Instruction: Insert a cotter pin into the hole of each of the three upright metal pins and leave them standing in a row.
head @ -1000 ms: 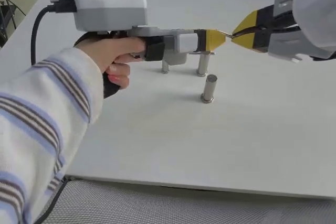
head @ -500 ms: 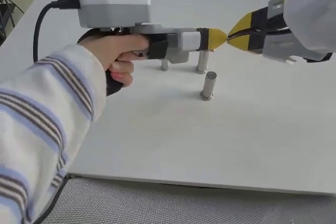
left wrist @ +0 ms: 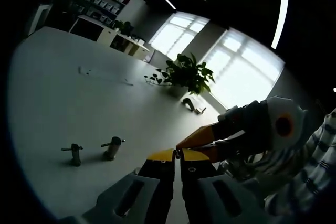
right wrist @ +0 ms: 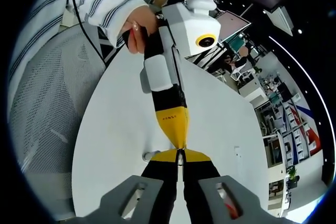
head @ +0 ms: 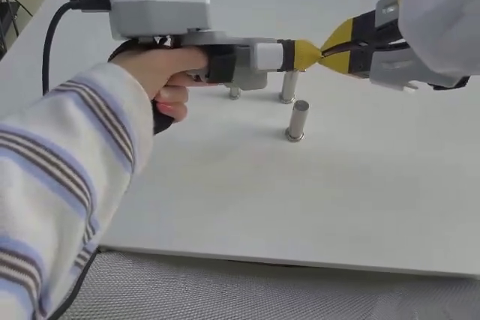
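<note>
Yellow wedge tips of left gripper (head: 315, 53) and right gripper (head: 327, 55) seen touching, both jaws pressed narrow. Smooth cylindrical steel pin (head: 298, 121) stood upright on pale matte table (head: 225, 185); second pin (head: 289, 89) half-hidden behind left gripper.

Head view: from above and behind, facing forward and down on the workbench (head: 225, 200), close.
Left gripper view: low along own jaws, facing across the bench toward windows (left wrist: 231, 72).
Right gripper view: along own jaws, facing back toward the sleeve (right wrist: 100, 3).
Shared by 3 views: meeting tips of left gripper (head: 315, 53) and right gripper (head: 327, 49).
</note>
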The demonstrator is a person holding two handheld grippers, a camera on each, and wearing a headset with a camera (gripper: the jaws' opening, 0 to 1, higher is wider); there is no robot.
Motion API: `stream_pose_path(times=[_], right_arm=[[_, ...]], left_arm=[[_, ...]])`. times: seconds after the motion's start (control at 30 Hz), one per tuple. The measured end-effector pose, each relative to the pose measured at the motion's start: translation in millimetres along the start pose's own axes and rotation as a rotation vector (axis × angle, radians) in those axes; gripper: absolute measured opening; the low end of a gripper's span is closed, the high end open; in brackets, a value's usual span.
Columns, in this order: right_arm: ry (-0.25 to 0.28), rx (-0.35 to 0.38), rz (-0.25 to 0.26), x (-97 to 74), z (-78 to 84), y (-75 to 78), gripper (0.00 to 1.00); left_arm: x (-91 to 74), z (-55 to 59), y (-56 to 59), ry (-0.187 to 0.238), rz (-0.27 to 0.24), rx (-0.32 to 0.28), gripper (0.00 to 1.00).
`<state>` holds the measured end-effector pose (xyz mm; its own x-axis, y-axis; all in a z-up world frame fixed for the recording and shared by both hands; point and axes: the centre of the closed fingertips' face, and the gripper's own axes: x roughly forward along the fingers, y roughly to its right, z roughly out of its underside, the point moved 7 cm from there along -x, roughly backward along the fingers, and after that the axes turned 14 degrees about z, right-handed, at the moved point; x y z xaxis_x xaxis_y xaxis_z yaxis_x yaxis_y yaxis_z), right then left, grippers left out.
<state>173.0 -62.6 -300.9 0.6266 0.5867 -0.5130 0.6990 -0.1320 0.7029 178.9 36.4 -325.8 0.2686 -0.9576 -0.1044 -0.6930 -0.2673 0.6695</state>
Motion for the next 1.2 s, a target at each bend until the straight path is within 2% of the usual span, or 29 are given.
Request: stream_pose_path(times=[0.1, 0.23, 0.37, 0.47, 0.6, 0.73, 0.83, 0.97, 1.03, 1.13, 1.2], right_arm=[[0.002, 0.002, -0.001, 0.8, -0.2, -0.1, 0.0], [0.01, 0.02, 0.002, 1.1, -0.4, 0.1, 0.0], [0.028, 0.004, -0.004, 2.3, 0.3, -2.4, 0.0], [0.022, 0.023, -0.017, 2.8, 1.7, -3.8, 0.0], [0.03, 0.142, -0.045, 1.8, 5.6, -5.2, 0.12], [0.008, 0.222, -0.056, 0.0, 12.4, -5.9, 0.13], [-0.007, 0.344, -0.113, 0.1, 20.5, -11.2, 0.13], [-0.012, 0.406, -0.139, 0.3, 27.2, -15.0, 0.15], [0.008, 0.462, -0.174, -0.5, 26.5, -17.9, 0.16], [0.029, 0.519, -0.213, -1.6, 26.4, -20.6, 0.15], [0.038, 0.549, -0.225, 0.2, 30.3, -19.5, 0.14]], left_arm=[[-0.6, 0.6, -1.2, 0.008, -0.002, -0.028, 0.0], [-1.1, -0.1, -1.9, 0.007, -0.01, 0.002, 0.0], [-1.8, 0.5, -3.1, -0.003, -0.018, -0.001, 0.0], [-2.4, 2.3, -4.0, -0.01, -0.022, 0.0, 0.0], [-4.1, 3.8, -5.1, -0.022, -0.024, -0.002, 0.0], [-6.6, 5.2, -4.8, -0.039, -0.022, 0.018, 0.0], [-9.0, 7.2, -1.3, -0.069, -0.011, 0.07, 0.0], [-9.9, 7.5, 4.5, -0.1, 0.02, 0.171, 0.0], [-10.0, 6.7, 5.8, -0.111, 0.029, 0.213, 0.0], [-9.8, 7.4, 11.9, -0.14, 0.048, 0.32, 0.0], [-9.7, 8.4, 14.6, -0.156, 0.058, 0.35, 0.0]])
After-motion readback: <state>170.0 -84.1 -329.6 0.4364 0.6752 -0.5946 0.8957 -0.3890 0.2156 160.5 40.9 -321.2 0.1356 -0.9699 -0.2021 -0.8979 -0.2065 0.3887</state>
